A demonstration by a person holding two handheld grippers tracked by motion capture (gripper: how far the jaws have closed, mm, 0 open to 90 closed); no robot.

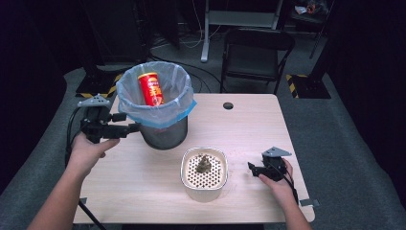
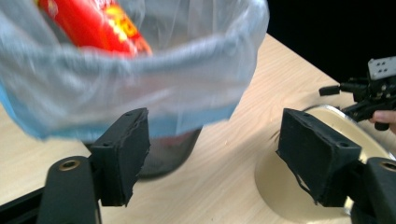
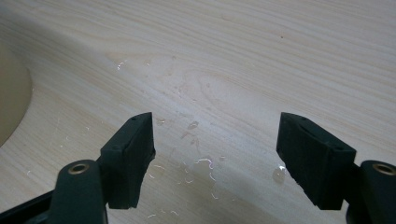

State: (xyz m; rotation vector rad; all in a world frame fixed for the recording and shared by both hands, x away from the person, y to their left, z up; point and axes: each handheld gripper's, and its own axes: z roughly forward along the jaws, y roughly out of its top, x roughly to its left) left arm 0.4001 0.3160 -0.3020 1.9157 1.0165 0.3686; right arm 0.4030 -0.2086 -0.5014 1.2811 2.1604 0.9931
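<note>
A metal bin [image 1: 163, 135] lined with a pale blue plastic bag [image 1: 154, 108] stands at the table's back left, and a red can [image 1: 150, 89] leans inside it. My left gripper [image 1: 127, 123] is open just left of the bin, level with the bag's folded edge. In the left gripper view the bag [image 2: 140, 79] and the can [image 2: 93, 23] lie close ahead of the open jaws [image 2: 217, 149]. A cream bowl [image 1: 204, 188] with a perforated insert holds a brown lump [image 1: 203, 164]. My right gripper [image 1: 252, 169] is open to the bowl's right, over the wet tabletop [image 3: 201, 163].
The wooden table [image 1: 249, 129] has a round cable hole [image 1: 228, 105] near its far edge. A black folding chair [image 1: 256, 52] stands behind the table. The bowl's rim [image 3: 11, 98] curves in at the left of the right gripper view. Across the table the right gripper [image 2: 369, 93] is visible.
</note>
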